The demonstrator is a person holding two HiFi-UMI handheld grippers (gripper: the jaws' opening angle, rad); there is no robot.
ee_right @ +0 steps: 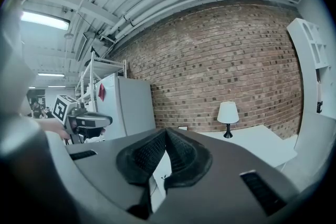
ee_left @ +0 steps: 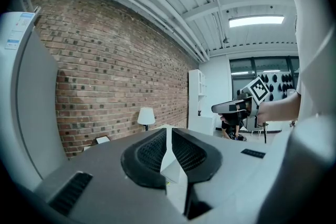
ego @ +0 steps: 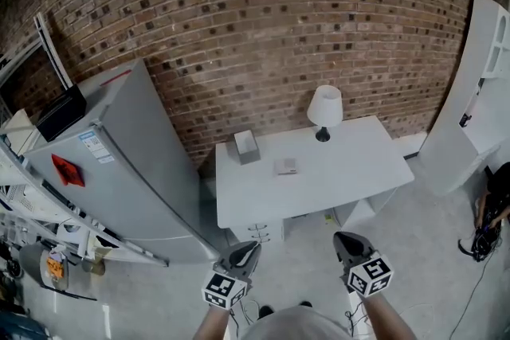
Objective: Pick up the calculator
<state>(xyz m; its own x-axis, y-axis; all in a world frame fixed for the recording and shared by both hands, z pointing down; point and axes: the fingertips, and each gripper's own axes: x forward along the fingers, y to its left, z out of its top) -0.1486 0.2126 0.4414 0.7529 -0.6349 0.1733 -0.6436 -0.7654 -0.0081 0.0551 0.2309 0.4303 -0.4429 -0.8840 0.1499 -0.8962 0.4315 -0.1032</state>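
Calculator [ego: 286, 166] lies flat on the white worktop [ego: 358, 171], about mid-depth and a little left of centre. It is small in the head view, so its keys cannot be made out.

- Near it: a grey box [ego: 246, 146] stands behind and to its left. A white-shaded lamp [ego: 324, 109] stands behind and to its right, by the brick wall [ego: 263, 28]. Both stand apart from the calculator.
- Left tongs [ego: 249, 249]: held low over the floor [ego: 430, 267], well short of the worktop's front edge. The pads are a thin slit apart, with nothing between them.
- Right tongs [ego: 344, 240]: level with the left and also well short of the worktop. The pad tips are pressed together and hold nothing.
- Between tongs and calculator: a strip of floor, then the worktop's front edge.
- Left of the worktop: a tall grey fridge [ego: 127, 171] just beside it, with a metal rack [ego: 32, 203] further left.
- Right of the worktop: a white shelf unit [ego: 478, 99] against the wall. At the frame's right edge is a dark figure [ego: 492, 211], probably a person crouching, well apart from the worktop.
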